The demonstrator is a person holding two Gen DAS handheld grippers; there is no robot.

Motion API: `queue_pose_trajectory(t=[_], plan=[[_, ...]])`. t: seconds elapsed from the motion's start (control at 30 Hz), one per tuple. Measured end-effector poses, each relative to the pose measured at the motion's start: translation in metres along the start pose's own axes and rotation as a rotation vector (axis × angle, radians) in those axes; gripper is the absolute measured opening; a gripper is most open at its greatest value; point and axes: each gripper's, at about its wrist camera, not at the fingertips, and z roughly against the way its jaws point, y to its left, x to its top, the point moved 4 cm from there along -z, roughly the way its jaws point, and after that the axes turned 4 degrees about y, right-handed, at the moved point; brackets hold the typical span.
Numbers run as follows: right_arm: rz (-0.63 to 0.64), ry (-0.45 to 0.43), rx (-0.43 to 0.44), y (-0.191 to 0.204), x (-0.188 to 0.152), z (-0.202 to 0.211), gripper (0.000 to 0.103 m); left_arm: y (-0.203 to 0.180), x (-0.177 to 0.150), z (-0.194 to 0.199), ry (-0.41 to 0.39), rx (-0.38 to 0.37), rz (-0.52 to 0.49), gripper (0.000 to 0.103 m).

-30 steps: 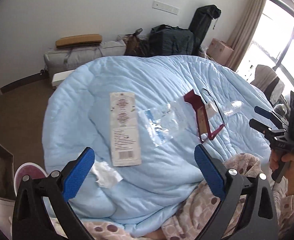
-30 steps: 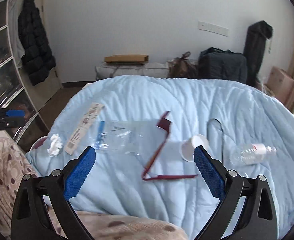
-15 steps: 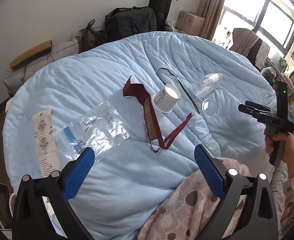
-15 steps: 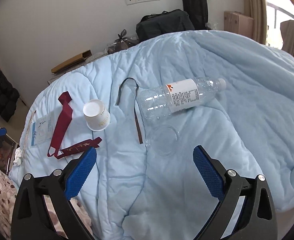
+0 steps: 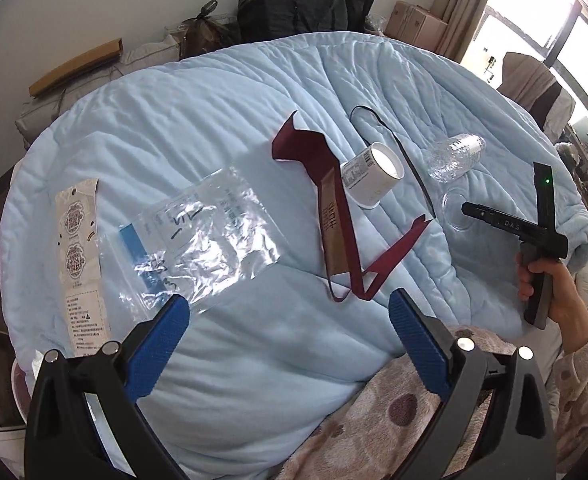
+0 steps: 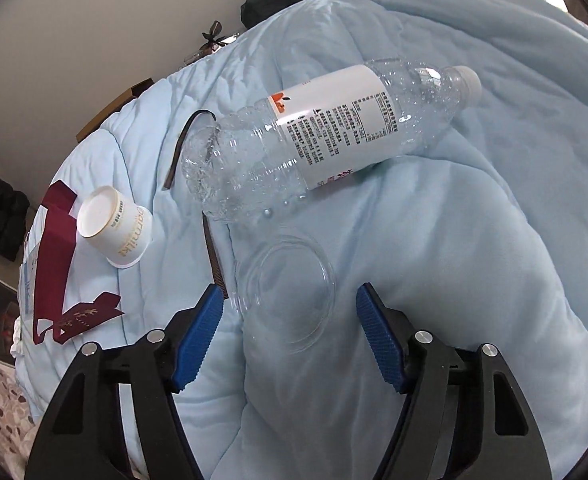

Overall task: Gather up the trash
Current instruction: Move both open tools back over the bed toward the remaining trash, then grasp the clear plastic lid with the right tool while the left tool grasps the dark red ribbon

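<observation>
Closing in since half a second ago, the right gripper (image 6: 288, 328) now brackets the clear plastic lid (image 6: 284, 290) at lower centre of its view, jaws spread and empty. The bottle (image 6: 326, 136) lies just above it. The left gripper (image 5: 288, 334) hangs open at the bottom. A lid grab looks imminent.

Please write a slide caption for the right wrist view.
Open right gripper approaches clear lid beside plastic bottle.
</observation>
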Motion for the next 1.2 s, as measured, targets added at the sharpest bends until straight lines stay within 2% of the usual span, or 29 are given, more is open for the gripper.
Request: queue_pose_trajectory(t=[0.07,0.13,0.2,0.43,0.57,0.67,0.8,0.93,0.97,1.0,1.07,1.13,1.17,1.2], plan=[[-0.012,0.007,0.026,0.001,0.000,-0.008,0.047,0.006,-0.003,-0.007,0.014,0.003,0.025,0.098],[-0.030,0.015,0.080,0.005,-0.001,-0.015,0.020,0.008,-0.006,-0.013,0.033,-0.004,0.046,0.098],[-0.047,0.016,0.125,0.009,-0.005,-0.018,0.011,0.007,-0.007,-0.017,0.046,-0.018,0.054,0.098],[-0.092,-0.056,0.189,0.014,-0.022,0.002,0.008,-0.004,-0.001,-0.025,0.052,-0.013,0.032,0.098],[-0.122,-0.107,0.199,0.009,-0.030,0.027,0.008,-0.020,0.007,-0.032,0.060,-0.005,-0.032,0.098],[-0.095,-0.122,0.171,0.011,-0.037,0.044,0.008,-0.033,0.016,-0.039,0.053,-0.017,-0.053,0.098],[-0.048,-0.127,0.162,0.022,-0.048,0.059,0.008,-0.050,0.033,-0.055,0.046,0.010,-0.075,0.098],[-0.028,-0.121,0.174,0.031,-0.056,0.067,0.008,-0.055,0.046,-0.076,0.056,0.011,-0.061,0.098],[-0.027,-0.118,0.182,0.032,-0.057,0.067,0.008,-0.055,0.047,-0.080,0.062,0.007,-0.050,0.095],[-0.027,-0.115,0.191,0.033,-0.058,0.066,0.008,-0.054,0.048,-0.085,0.074,0.001,-0.038,0.087],[-0.022,-0.108,0.195,0.037,-0.059,0.066,0.008,-0.052,0.047,-0.094,0.107,-0.003,-0.014,0.078],[-0.016,-0.104,0.197,0.038,-0.059,0.065,0.008,-0.050,0.044,-0.100,0.128,-0.010,-0.007,0.056],[-0.017,-0.103,0.199,0.039,-0.059,0.065,0.008,-0.049,0.042,-0.103,0.149,-0.016,-0.003,0.034],[-0.018,-0.102,0.202,0.039,-0.058,0.065,0.008,-0.048,0.040,-0.106,0.171,-0.009,-0.003,0.022]])
